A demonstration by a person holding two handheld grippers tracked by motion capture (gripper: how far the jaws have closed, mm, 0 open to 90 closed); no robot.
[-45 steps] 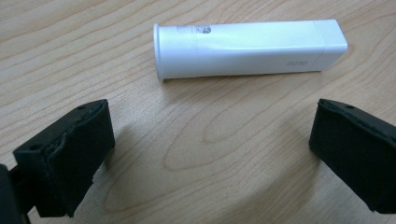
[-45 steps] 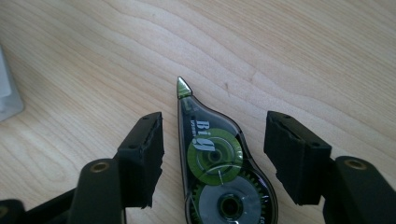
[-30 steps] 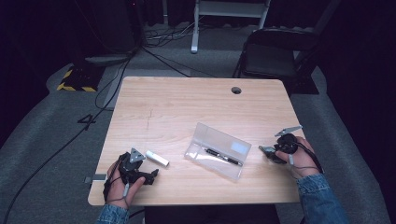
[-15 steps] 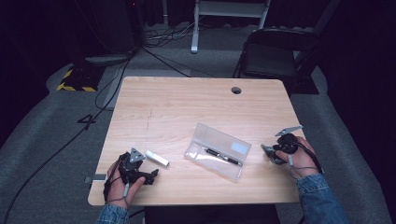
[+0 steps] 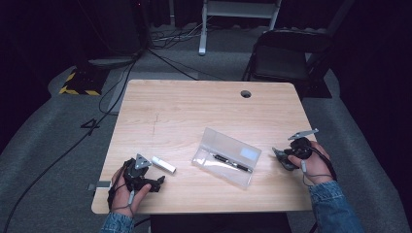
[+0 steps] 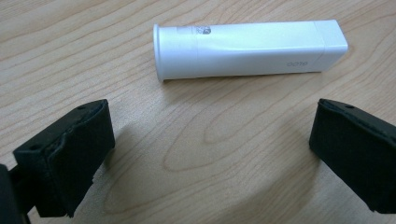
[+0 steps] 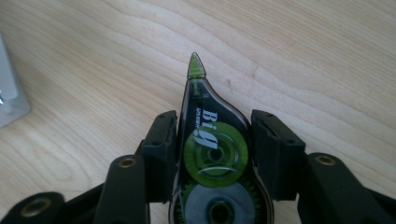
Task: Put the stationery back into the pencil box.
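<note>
Clear case (image 5: 227, 156) on table (image 5: 194, 107), lid open, pen (image 5: 232, 162) inside. Right gripper (image 7: 212, 140) clamped on correction tape (image 7: 210, 154); left gripper (image 6: 210, 149) spread apart before white tube (image 6: 250, 49).

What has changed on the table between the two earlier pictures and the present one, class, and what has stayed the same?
Nothing has visibly changed. The right gripper stays shut on the correction tape dispenser at the table's right edge. The left gripper stays open just short of the white tube. The clear pencil case lies where it was, between them.
</note>
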